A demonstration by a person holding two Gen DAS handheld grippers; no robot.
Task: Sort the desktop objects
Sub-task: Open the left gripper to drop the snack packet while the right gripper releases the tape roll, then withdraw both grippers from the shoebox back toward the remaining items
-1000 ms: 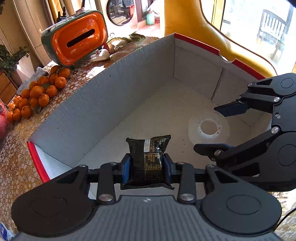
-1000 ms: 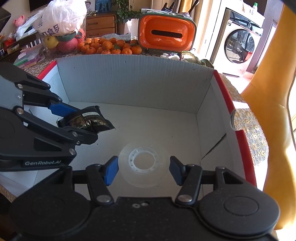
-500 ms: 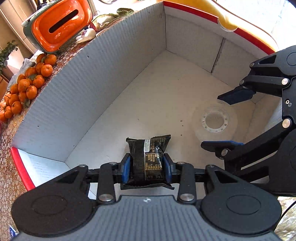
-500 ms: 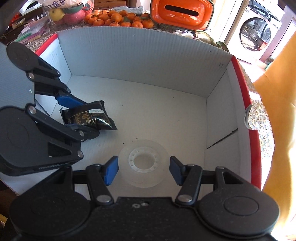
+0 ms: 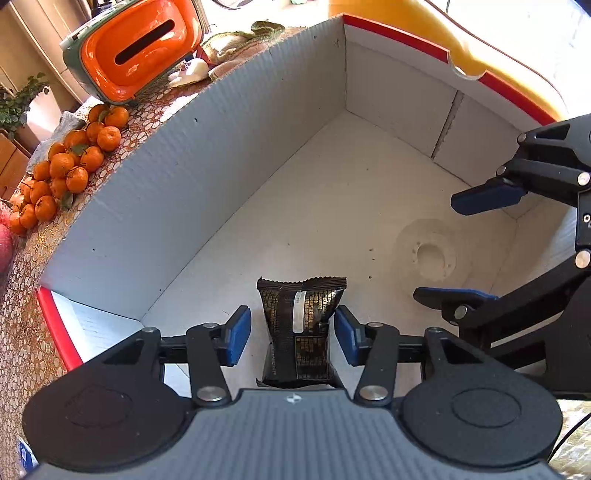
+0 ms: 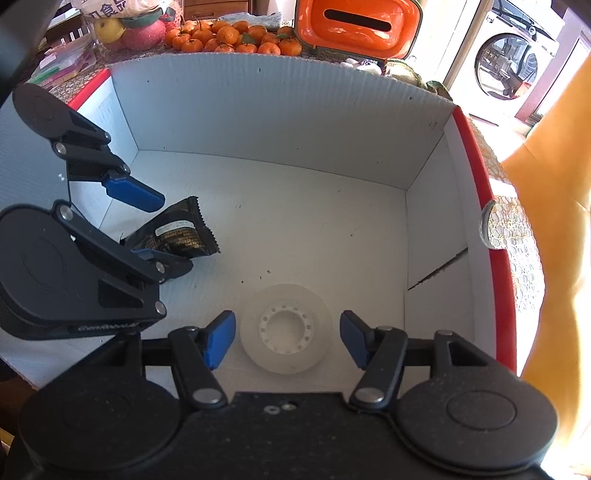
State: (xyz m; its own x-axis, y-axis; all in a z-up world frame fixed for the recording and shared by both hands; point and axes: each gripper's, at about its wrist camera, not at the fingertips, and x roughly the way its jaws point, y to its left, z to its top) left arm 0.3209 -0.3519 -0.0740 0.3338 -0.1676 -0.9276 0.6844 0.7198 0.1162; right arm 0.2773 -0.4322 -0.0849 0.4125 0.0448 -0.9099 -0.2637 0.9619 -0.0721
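A black snack packet point(image 5: 299, 325) sits inside the white, red-rimmed box point(image 5: 184, 184), between the blue pads point(image 5: 236, 336) of my left gripper point(image 5: 291, 334). Its jaws are opening and a gap shows on each side of the packet. A clear tape roll point(image 6: 284, 328) lies flat on the box floor between the pads point(image 6: 221, 339) of my right gripper point(image 6: 286, 339). These jaws are opening too, and neither pad touches the roll. From the right wrist, the left gripper point(image 6: 176, 233) and the packet point(image 6: 184, 240) show at the box's point(image 6: 277, 110) left side.
Behind the box stand an orange tissue holder point(image 6: 358, 26) and a heap of mandarins point(image 6: 236, 37). A yellow chair point(image 5: 443, 44) is beyond the right wall. A washing machine point(image 6: 509, 62) is far off. Both grippers hang close together inside the box.
The left pads have come apart from the packet, which they gripped before. The right jaws have widened slightly around the tape roll. Both views have tilted a little.
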